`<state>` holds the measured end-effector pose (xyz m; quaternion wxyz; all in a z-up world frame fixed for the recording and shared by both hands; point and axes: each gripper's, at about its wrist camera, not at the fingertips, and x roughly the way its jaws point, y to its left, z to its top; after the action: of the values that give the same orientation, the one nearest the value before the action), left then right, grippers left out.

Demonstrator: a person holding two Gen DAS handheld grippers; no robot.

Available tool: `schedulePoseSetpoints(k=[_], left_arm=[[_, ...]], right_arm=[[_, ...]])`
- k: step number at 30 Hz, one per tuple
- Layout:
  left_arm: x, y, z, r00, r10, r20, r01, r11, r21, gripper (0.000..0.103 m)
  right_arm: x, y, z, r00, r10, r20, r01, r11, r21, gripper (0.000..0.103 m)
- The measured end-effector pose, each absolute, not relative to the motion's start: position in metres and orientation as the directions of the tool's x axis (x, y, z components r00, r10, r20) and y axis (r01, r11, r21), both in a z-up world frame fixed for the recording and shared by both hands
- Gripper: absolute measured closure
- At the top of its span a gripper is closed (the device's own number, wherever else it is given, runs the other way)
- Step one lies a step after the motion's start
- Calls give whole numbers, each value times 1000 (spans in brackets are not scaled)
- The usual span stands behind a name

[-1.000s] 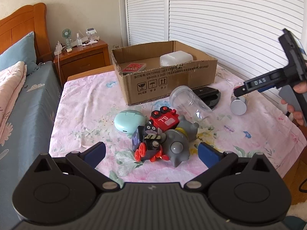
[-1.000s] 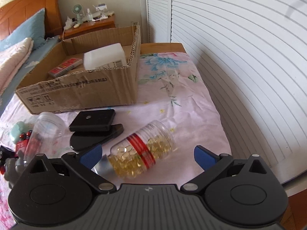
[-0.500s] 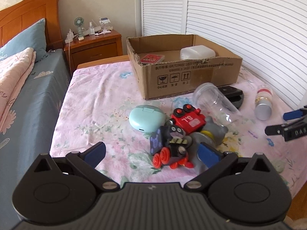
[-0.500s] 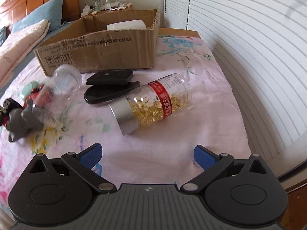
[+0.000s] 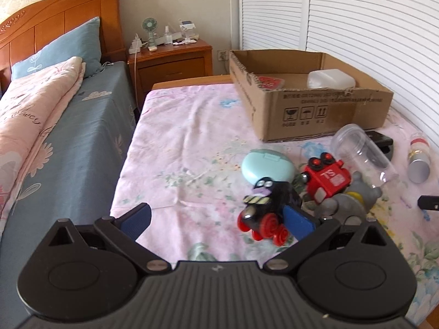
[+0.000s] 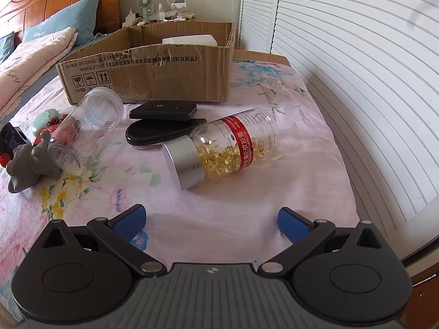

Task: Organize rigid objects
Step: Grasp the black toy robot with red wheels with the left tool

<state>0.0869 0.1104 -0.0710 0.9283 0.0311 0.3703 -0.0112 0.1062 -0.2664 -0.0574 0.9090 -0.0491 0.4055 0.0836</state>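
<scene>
We see our left gripper [image 5: 216, 216] held low over the floral cloth [image 5: 186, 148], its blue-padded fingers [image 5: 137, 216] spread wide with nothing between them. Off to its left runs the bed [image 5: 68, 126] with a blue sheet, and far ahead on that side stands a wooden nightstand [image 5: 171, 60]. Straight ahead there is only bare cloth. Just past the right fingertip sits the black toy engine [image 5: 267, 208] with red wheels, partly covered by that pad in this view; whether they touch, we cannot tell. Behind it lies a mint-green case [image 5: 264, 166], and to the right a red toy block [image 5: 328, 178] leans against a grey figure [image 5: 351, 201]. Further right a clear empty jar [image 5: 362, 153] lies on its side. Ahead and right stands the cardboard box [image 5: 315, 109], open-topped, with a red card [image 5: 270, 82] and a white container [image 5: 330, 79] inside.

Our right gripper [image 6: 212, 223] is likewise opened wide and empty — it hovers above the cloth. Far to its left we find the same toy cluster and the clear jar. Ahead and slightly left, a black case [image 6: 162, 131] lies flat. Directly ahead between the finger lines — well clear of both tips — rests the capsule bottle [image 6: 222, 148], on its side, silver cap toward us and to the left, yellow softgels showing through. The box sits behind it, and white louvred doors [image 6: 356, 82] fill the right.
</scene>
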Motion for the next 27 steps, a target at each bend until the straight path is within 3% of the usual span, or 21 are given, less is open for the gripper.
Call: schedulePoseSetpoints(k=[5,15,19,21,27], left_arm=[[87,107,-74,736,16,-677,82,990,113,1],[99,102,-87,751,-74,-656,150,987,60,2],[107,108,-93,725,-75,-685,110,994,8,15],[108,109,-96,719,-78,-690,103,995,-5,34],[111,105,-98,719,-89,-690,97,995,-28,41]], right_arm=[[105,-266,-58,661,112,-742,-190,982,-21,0],[103,-266,-58,667,111,-737,-188,982,-21,0],[103,-266,-58,667,112,-737,-187,982,-21,0],[103,-266,-58,668,111,-735,-187,982,-21,0],[102,-266,-59,674,113,-730,-188,982,-21,0]])
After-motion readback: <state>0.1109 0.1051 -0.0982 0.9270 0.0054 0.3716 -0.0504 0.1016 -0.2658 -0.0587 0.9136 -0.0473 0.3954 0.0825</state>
